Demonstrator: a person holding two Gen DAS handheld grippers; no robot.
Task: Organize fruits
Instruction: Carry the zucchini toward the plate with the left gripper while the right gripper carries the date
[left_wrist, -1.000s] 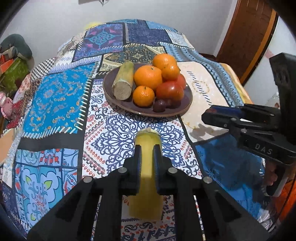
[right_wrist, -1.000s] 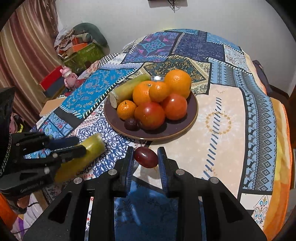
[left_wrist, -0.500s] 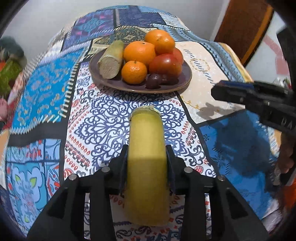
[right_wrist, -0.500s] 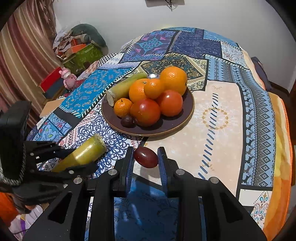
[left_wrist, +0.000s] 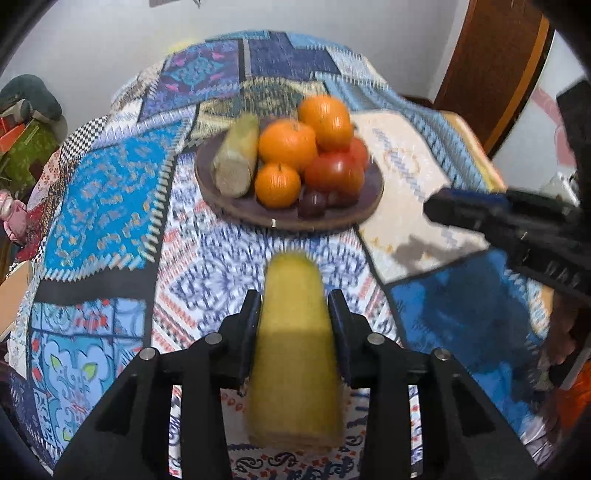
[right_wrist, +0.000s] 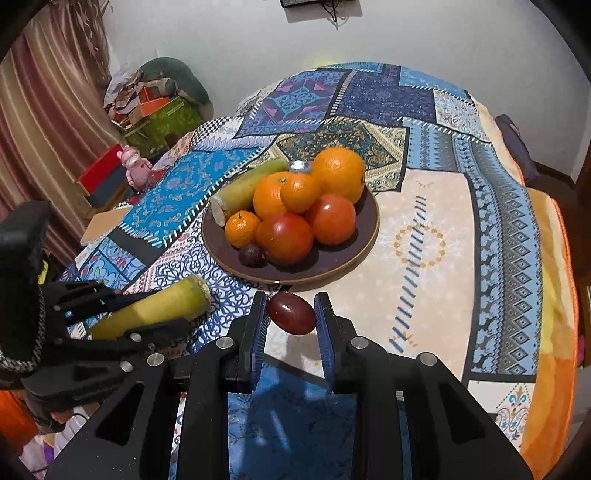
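Left gripper (left_wrist: 295, 317) is clamped on a yellow-green cane piece (left_wrist: 295, 354); right gripper (right_wrist: 291, 314) on a dark plum (right_wrist: 291, 313) – both held just near of the crowded plate (right_wrist: 354, 264). Free gaps should be chosen – fruit lowered gently.

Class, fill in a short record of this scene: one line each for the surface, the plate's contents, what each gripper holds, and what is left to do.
surface: patchwork cloth
plate: oranges, tomatoes, a cane piece, a dark plum
left gripper: jaws closed on a yellow-green cane piece, short of the plate
right gripper: jaws closed on a dark red plum, just before the plate's near rim
left to do: both held fruits not yet on the plate
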